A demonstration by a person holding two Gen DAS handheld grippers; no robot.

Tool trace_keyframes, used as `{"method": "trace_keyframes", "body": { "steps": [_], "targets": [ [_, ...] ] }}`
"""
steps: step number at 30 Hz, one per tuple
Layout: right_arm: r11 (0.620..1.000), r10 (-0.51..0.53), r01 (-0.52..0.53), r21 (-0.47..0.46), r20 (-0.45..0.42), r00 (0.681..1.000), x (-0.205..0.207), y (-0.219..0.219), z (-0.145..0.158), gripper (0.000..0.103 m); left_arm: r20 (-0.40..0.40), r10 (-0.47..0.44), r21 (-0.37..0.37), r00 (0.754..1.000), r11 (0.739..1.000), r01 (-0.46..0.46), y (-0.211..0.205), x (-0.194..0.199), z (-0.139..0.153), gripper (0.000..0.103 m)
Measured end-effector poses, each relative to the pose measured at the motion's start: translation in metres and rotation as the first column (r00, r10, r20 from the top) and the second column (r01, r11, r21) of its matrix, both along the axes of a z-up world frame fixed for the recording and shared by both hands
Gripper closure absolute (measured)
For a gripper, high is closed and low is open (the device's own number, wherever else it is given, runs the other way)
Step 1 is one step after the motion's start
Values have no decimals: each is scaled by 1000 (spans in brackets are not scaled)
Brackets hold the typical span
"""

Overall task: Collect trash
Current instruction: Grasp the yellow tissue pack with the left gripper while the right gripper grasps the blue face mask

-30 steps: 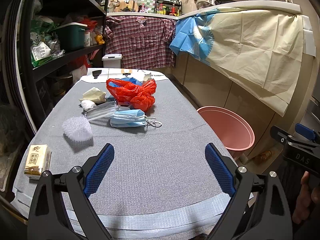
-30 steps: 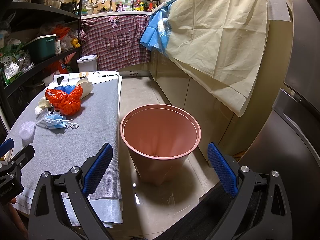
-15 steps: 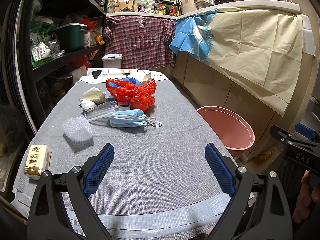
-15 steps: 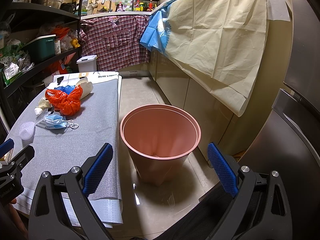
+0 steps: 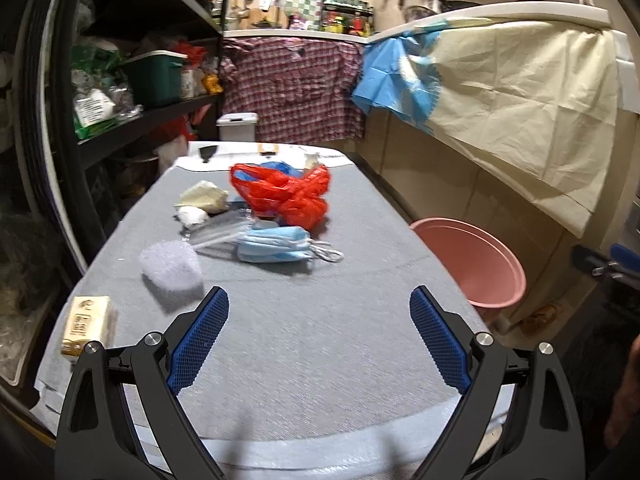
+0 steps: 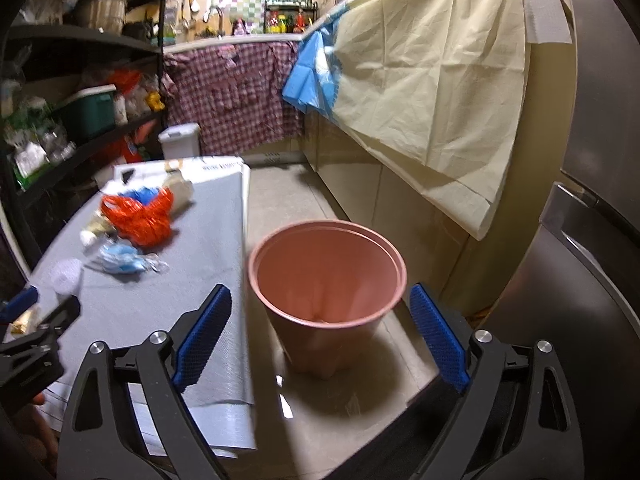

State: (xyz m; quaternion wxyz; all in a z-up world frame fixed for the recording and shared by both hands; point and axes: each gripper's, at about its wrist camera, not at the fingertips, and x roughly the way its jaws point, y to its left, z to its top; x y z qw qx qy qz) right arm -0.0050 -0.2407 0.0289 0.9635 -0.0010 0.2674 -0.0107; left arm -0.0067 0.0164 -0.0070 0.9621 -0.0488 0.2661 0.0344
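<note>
- Pink bin (image 6: 326,276) stood on the floor just beside the table (image 5: 320,360) edge; inside looked bare, only pink walls showed, bottom partly hidden by the rim.
- Trash sat in a loose cluster on the far half of the table: red plastic bag (image 5: 288,196), blue face masks (image 5: 276,246) in front of it, a clear wrapper (image 5: 218,232) touching the masks, a bubble-wrap wad (image 5: 170,266) nearer, a beige crumpled piece (image 5: 202,196) and a white wad (image 5: 192,215) at the left.
- Tissue pack (image 5: 86,330) lay apart at the table's near left edge.
- Left gripper (image 5: 319,334) hovered over the bare near part of the table, jaws spread wide, nothing between them.
- Right gripper (image 6: 320,334) was over the floor and bin, jaws wide though just closing a little, nothing gripped.
- Green lidded box (image 5: 154,76) sat on the shelf at the left; contents not visible.
- Left wrist view showed the trash clearly, but only the bin's rim.
- Right wrist view showed the whole bin and inside it; trash was blurred, and the left gripper showed at the left edge.
- White lidded bin (image 6: 179,140) stood beyond the table.
</note>
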Motion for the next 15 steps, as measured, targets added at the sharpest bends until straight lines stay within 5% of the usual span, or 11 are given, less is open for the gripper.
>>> {"method": "trace_keyframes", "body": {
  "steps": [8,15],
  "targets": [
    [993,107,-111,34,99,989,7,33,17,32,6,155,-34,988,987,-155,40,3,3,14],
    [967,219,-222,121,35,975,44,75,11,48,-21,302,-60,953,951,-302,84,0,-3,14]
  ]
}}
